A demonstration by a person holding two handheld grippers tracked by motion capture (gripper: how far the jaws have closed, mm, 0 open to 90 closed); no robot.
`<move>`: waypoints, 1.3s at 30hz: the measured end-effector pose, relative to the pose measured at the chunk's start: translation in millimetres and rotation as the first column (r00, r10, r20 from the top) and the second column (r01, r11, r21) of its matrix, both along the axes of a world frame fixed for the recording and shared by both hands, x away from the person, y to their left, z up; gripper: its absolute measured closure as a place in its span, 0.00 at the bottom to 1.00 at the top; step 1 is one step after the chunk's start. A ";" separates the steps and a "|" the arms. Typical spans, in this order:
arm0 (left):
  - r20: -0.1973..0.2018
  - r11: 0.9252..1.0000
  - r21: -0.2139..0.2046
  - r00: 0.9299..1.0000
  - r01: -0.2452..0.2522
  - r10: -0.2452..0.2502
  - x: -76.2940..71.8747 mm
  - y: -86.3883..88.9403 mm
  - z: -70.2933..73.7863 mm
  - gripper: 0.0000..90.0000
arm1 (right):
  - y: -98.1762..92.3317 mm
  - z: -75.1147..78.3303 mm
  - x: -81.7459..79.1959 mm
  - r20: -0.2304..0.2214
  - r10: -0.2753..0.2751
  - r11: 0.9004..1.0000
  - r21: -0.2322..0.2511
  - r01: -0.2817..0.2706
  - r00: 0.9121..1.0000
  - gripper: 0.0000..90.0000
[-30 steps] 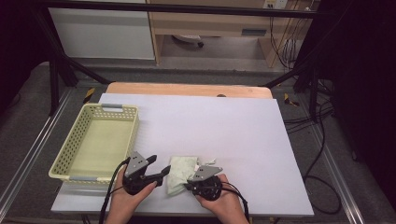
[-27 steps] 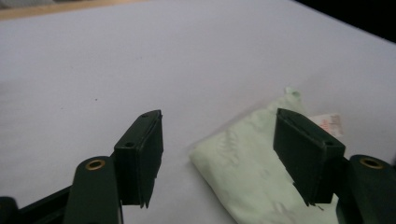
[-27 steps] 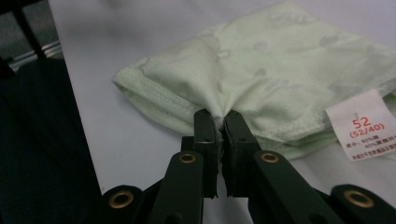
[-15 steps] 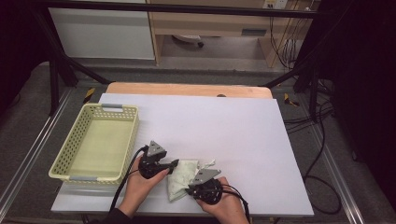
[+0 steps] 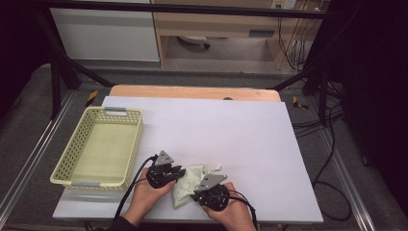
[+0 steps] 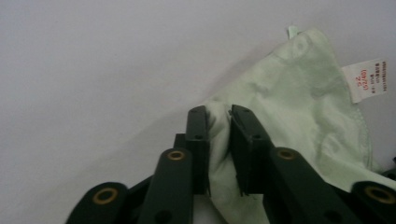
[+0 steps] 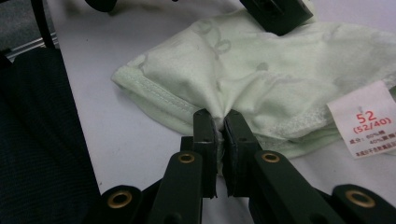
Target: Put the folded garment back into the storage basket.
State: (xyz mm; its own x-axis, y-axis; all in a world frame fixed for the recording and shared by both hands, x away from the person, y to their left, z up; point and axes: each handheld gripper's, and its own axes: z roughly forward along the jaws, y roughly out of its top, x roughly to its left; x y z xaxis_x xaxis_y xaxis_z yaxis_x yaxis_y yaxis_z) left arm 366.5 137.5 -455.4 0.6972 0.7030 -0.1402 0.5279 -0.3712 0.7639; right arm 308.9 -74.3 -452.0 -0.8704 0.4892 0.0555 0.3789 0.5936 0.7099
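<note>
While the right gripper (image 7: 219,119) pinches the green cloth (image 7: 261,70), the left gripper (image 6: 218,114) has just clamped its fold

The cloth (image 5: 188,185) lies on the table (image 5: 231,134) near its front edge, between the left tongs (image 5: 179,171) and the right tongs (image 5: 196,196). The basket (image 5: 72,144) stands to the cloth's left.
</note>
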 end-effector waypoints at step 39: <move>0.124 0.998 -0.066 0.992 0.001 0.008 -10.1 3.6 44.6 0.94 | -1.9 19.6 4.5 0.079 -0.012 0.997 0.072 0.007 0.997 0.95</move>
State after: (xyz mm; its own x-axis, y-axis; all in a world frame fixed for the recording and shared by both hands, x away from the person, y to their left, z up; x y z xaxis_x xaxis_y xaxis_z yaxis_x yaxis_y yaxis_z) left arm 356.4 141.1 -410.8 0.7097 0.6975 -0.0989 0.4287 -0.3161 0.8464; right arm 313.4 -76.2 -432.4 -0.8687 0.4949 0.0216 0.3252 0.5369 0.7785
